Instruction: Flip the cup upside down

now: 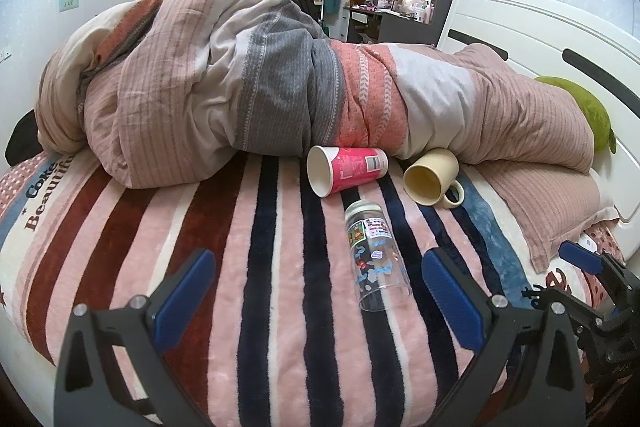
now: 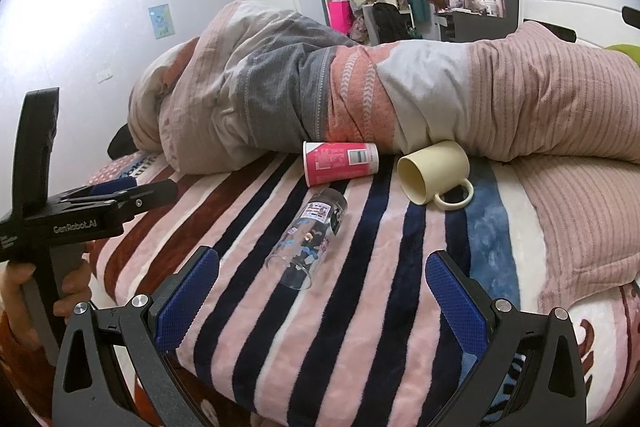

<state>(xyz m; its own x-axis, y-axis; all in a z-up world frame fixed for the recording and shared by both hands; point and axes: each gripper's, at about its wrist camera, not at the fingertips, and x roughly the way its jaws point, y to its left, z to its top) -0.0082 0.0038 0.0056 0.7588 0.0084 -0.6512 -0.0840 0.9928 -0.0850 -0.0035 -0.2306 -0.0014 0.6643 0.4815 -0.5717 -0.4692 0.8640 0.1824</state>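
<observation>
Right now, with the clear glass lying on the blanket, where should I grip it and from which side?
Probably grip the clear glass mid-body, across its width, coming down from above. It lies on its side on the striped blanket, open rim toward the cameras, both sides free. The open left gripper is already nearly in line.

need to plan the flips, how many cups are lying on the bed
3, all on their sides on the striped blanket: a pink paper cup against the duvet, a cream mug right of it, a clear printed glass nearest. The duvet may hide more.

You can read "Coke" and "Beautiful" on the striped blanket [image 1: 44, 199] — and "GenRobot.AI" on your left tongs [image 2: 76, 225].
</observation>
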